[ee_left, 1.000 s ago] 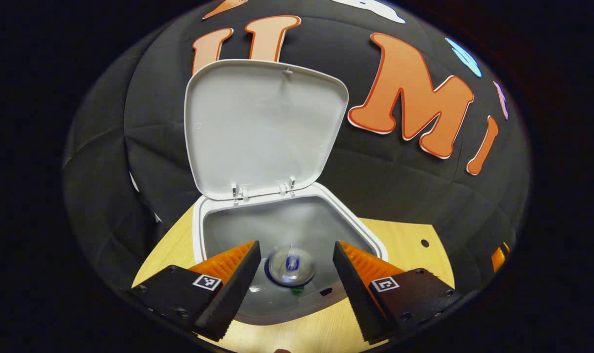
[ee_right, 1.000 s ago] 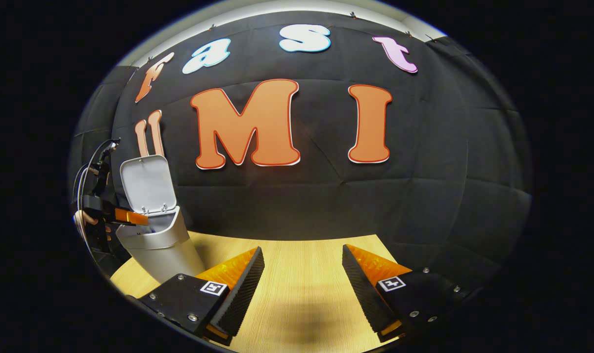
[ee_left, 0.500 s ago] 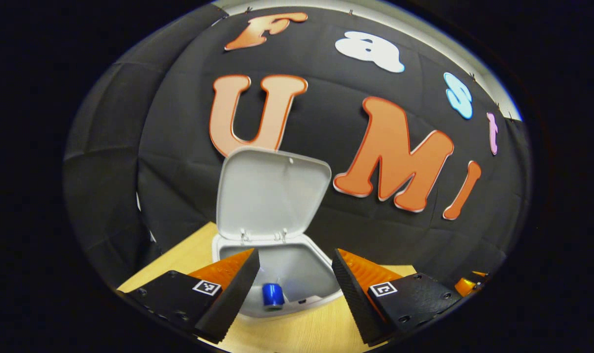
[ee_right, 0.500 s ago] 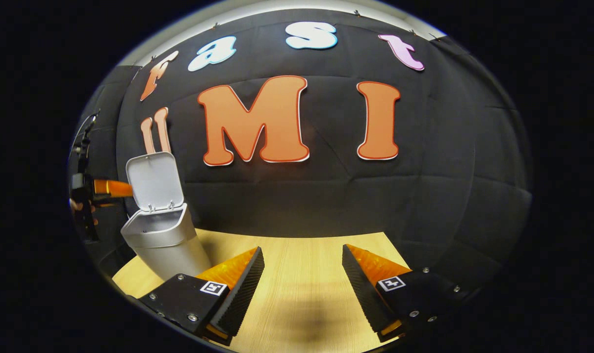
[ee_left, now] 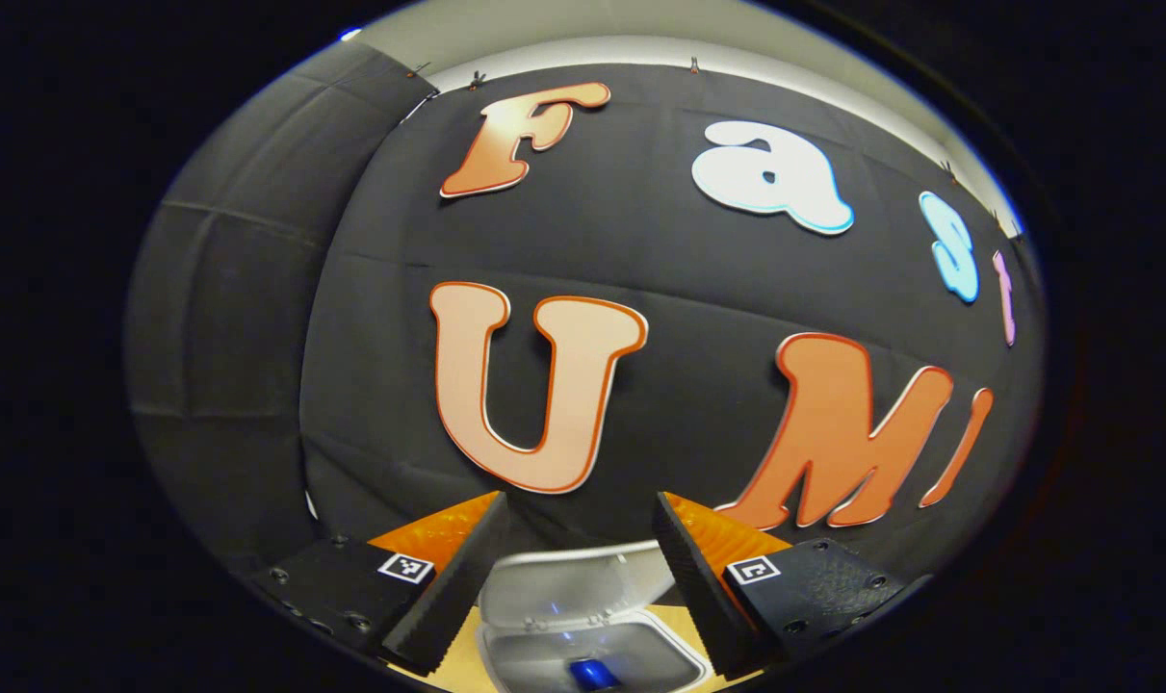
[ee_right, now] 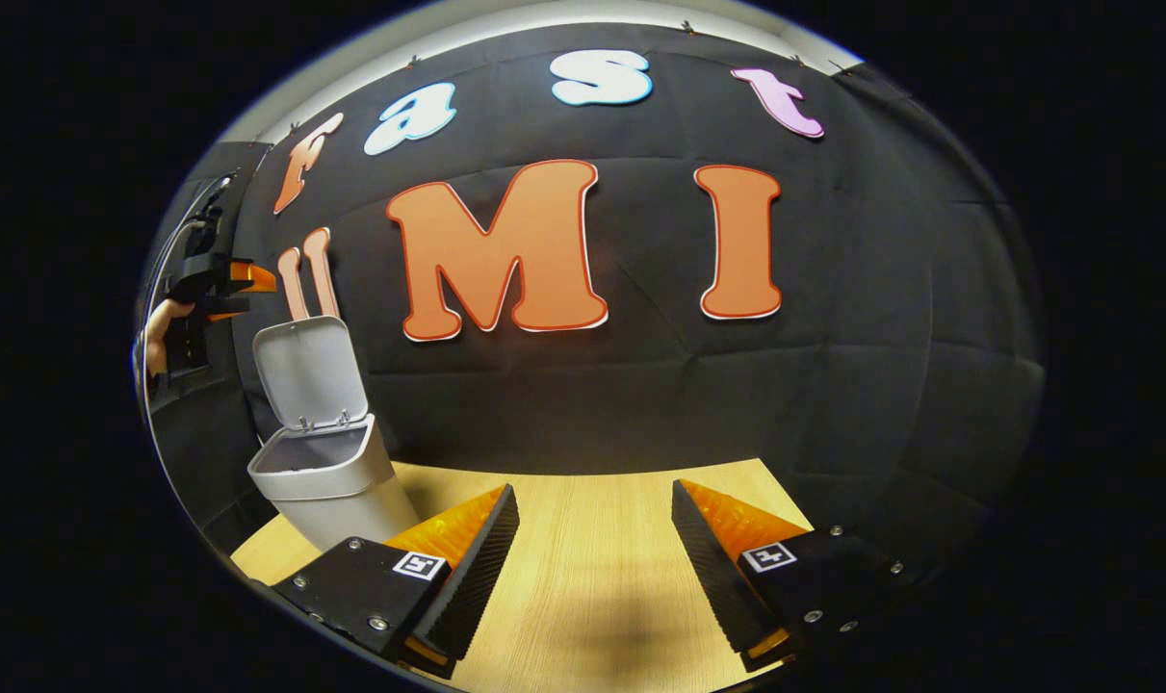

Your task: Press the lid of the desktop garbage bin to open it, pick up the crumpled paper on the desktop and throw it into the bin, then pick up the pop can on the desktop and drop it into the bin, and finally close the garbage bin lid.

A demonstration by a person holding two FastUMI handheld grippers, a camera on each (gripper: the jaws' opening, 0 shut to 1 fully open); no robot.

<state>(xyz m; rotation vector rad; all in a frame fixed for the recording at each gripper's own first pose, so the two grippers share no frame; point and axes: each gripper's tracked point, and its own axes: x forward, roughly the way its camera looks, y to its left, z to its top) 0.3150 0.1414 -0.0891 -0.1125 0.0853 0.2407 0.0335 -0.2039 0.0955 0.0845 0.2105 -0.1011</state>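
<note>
The left gripper (ee_left: pixel 580 558) is hovering with its jaws spread wide and holding nothing. Between and below its jaws the garbage bin (ee_left: pixel 592 645) is standing with its lid (ee_left: pixel 563 582) raised, and the pop can (ee_left: pixel 589 672) is lying inside it. The right gripper (ee_right: pixel 592 553) is also hanging with jaws parted and empty over the wooden table (ee_right: pixel 592 597); the bin (ee_right: pixel 327 476) is standing well off to the left of its jaws, and the left gripper (ee_right: pixel 219 287) is floating above the bin.
</note>
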